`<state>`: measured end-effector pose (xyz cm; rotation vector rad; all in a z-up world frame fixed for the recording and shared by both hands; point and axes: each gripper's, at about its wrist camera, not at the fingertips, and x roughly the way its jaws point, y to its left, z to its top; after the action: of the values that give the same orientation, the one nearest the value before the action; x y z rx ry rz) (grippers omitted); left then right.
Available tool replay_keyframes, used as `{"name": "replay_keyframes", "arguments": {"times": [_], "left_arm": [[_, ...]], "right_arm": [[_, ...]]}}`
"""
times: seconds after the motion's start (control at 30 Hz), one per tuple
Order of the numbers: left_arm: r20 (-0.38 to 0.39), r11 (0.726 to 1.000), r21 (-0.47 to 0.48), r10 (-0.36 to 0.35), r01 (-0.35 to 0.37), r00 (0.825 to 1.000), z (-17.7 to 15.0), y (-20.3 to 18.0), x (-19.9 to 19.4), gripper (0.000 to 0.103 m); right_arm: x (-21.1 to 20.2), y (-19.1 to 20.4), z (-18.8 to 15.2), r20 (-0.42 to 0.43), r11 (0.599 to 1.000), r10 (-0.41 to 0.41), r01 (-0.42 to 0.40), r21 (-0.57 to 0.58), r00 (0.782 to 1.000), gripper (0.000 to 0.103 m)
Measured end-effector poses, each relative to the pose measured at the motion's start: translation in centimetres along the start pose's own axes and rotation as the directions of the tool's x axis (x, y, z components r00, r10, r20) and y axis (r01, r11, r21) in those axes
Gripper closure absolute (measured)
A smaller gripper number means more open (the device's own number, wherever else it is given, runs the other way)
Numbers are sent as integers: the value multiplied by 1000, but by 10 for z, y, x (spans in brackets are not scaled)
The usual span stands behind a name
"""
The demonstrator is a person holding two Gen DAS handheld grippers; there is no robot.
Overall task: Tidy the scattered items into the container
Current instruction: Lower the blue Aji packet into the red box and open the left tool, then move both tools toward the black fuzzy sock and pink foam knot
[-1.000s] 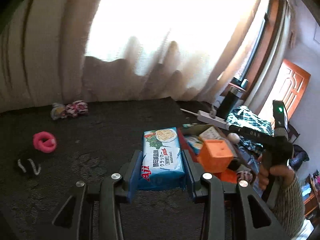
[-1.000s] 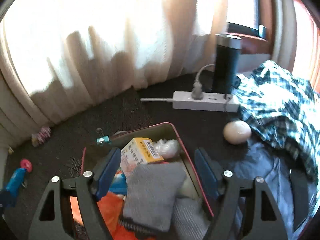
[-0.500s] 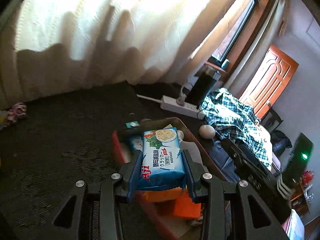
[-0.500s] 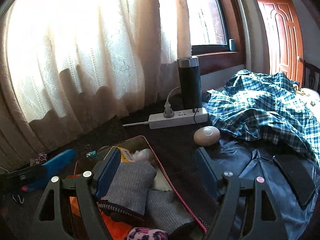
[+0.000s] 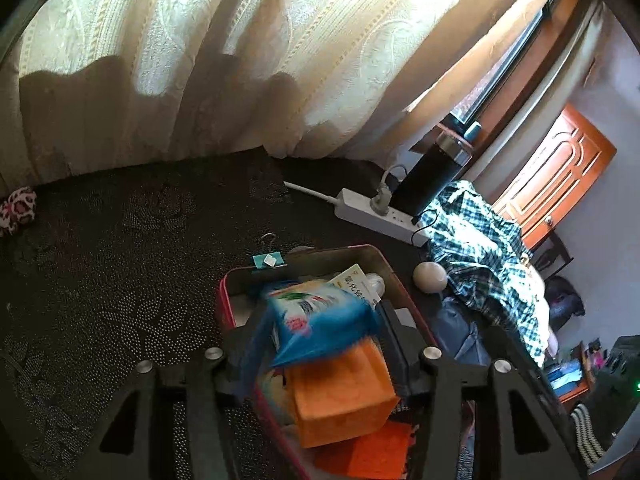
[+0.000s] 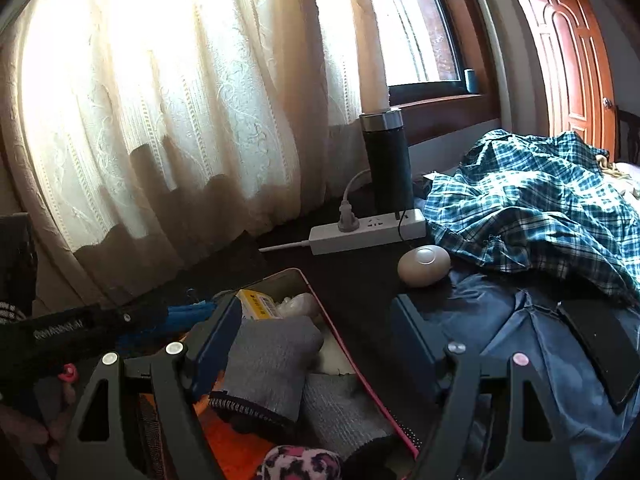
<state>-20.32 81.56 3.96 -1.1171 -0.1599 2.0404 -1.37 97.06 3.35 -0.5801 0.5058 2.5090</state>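
The left gripper (image 5: 324,320) is over the container (image 5: 362,252), jaws apart, and the blurred blue cracker packet (image 5: 320,320) between them seems to be dropping in. The right gripper (image 6: 316,336) waits open and empty. Next a scattered item on the far left must be fetched, probably the spotted toy (image 5: 16,210).

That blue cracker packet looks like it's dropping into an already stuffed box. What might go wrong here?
The blue cracker packet is tilted and blurred between the left gripper jaws, above the orange block. It may land on that pile and slide out over the rim of the red-edged container. The box already looks full, with grey socks heaped inside. The jaws sit close to the contents, so pulling away might snag something.
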Motion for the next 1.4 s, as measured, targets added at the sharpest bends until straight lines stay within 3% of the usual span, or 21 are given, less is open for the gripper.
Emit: {"name": "replay_keyframes", "arguments": {"times": [0.37,0.57,0.73,0.93,1.03,1.23,1.4], "left_arm": [[47,999,19,35,-35,998,-6,-3,-17,49],[47,995,4,100,-100,994,-17,11,-23,49],[74,983,-32,181,-179,981,-27,30,-39,30],[111,941,-58,339,-335,934,-44,67,-70,30],[118,910,-96,413,-404,903,-54,94,-88,30],[123,834,-192,544,-518,830,-77,154,-128,30],[92,771,-284,613,-570,785,-98,205,-159,29]], "right_arm": [[-1,6,-6,24,1000,-11,11,-22,1000,23],[1,13,-10,25,999,-3,4,-52,1000,23],[4,19,-15,26,997,-4,6,-77,1000,23],[3,30,-22,65,992,-10,18,-127,998,23],[3,35,-26,89,988,-14,27,-152,996,22],[3,47,-34,113,978,-24,47,-205,993,22],[-5,62,-32,122,972,-9,38,-232,992,21]]}}
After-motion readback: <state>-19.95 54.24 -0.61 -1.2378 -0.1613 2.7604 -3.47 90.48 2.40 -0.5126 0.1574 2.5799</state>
